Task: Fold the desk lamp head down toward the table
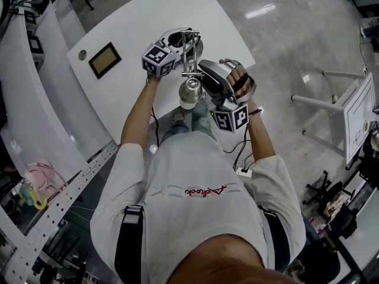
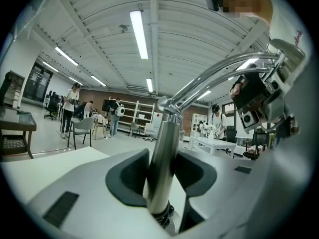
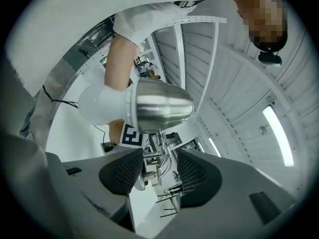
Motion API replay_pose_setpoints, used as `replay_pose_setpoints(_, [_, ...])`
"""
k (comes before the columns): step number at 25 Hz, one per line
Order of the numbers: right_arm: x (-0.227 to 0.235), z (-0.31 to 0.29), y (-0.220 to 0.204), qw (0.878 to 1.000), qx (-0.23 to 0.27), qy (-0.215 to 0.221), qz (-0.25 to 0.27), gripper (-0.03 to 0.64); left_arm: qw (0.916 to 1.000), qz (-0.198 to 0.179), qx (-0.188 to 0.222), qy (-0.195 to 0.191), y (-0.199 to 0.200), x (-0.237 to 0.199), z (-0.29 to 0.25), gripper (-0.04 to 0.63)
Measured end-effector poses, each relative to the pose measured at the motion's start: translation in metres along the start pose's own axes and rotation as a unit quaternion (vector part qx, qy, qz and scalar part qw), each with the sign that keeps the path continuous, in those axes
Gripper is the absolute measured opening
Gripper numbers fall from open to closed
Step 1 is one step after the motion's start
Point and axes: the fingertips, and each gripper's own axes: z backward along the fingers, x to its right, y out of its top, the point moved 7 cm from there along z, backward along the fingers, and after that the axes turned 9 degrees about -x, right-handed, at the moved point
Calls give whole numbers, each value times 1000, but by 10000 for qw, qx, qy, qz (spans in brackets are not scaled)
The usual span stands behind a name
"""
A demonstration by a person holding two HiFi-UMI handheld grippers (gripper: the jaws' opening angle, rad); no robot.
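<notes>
In the head view, the left gripper (image 1: pixel 180 40) reaches in from the upper middle of the frame to the desk lamp standing on the white curved table (image 1: pixel 148 16). The right gripper (image 1: pixel 202 71) comes in from the right beside the brushed-steel, egg-shaped lamp head (image 1: pixel 190 90), which hangs at frame centre between the two tools, near the table's near edge. The shirt back carries red script that I cannot read with confidence. The marker cubes show only black-and-white squares, and the dark-framed brown panel (image 1: pixel 105 60) at upper left shows no legible text. In the left gripper view, the jaws are clamped on the polished chrome upright post (image 2: pixel 164 143) at lower centre, probably to stop the lamp from tipping or sliding while its top is folded. The curved chrome arm (image 2: pixel 219 71) sweeps up to the right. In the right gripper view, the jaws stand apart with the thin metal neck (image 3: pixel 162 151) between the pads but untouched. The head and its white diffuser (image 3: pixel 102 106) lie sideways just above them, so this hand looks placed for a fresh grip below the head.
</notes>
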Motion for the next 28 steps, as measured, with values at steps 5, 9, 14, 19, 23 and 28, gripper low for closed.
replay_pose_setpoints(5, [-1, -17, 16, 9988, 337, 198, 291, 221, 9999, 22, -106, 1, 3, 2, 1, 170])
replay_pose_setpoints(9, [-9, -24, 26, 9970, 539, 392, 406, 221, 10000, 55, -37, 69, -1, 0, -1, 170])
replay_pose_setpoints(14, [-9, -23, 28, 9966, 643, 466, 203, 219, 9999, 23, -97, 73, 6, 1, 1, 170])
replay_pose_setpoints(19, [-17, -21, 26, 9953, 739, 619, 105, 216, 9999, -33, -142, 16, 10, 4, 2, 170])
replay_pose_setpoints(23, [-32, -19, 24, 9946, 757, 698, 118, 230, 9999, -18, -108, 17, 10, 4, 3, 170])
replay_pose_setpoints(28, [-41, -20, 21, 9944, 811, 650, 196, 235, 10000, -25, -85, 14, 10, 3, 4, 170])
